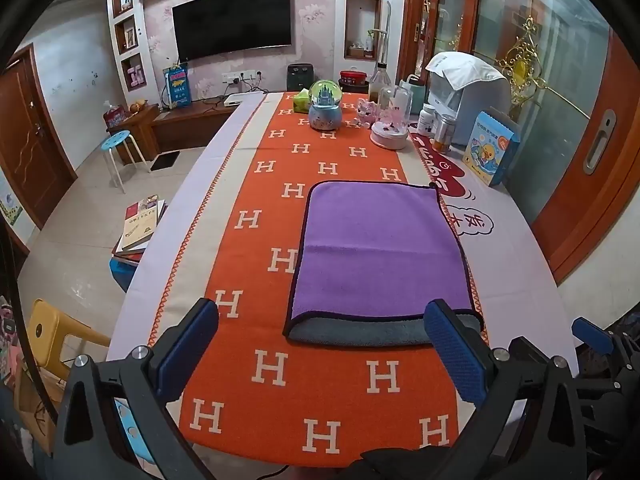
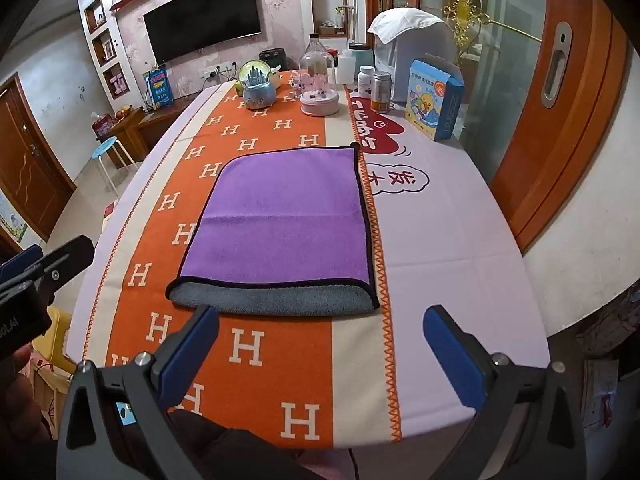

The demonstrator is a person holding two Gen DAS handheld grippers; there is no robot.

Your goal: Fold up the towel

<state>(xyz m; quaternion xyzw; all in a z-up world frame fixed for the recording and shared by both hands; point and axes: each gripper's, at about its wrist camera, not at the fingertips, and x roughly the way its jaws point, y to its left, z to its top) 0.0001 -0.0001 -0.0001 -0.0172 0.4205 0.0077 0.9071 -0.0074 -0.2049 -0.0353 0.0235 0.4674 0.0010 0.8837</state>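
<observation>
A table (image 1: pixel 520 264) with an orange runner (image 1: pixel 320 392) stands before a wall with a TV (image 1: pixel 232 20). On the runner lies the purple towel (image 1: pixel 376 248), folded, its grey underside showing at the near edge. Beyond the towel stands a snow globe (image 1: pixel 325 105). The left gripper (image 1: pixel 320 344) and right gripper (image 2: pixel 320 344) hang just before the towel's near edge, fingers wide apart, holding nothing.
</observation>
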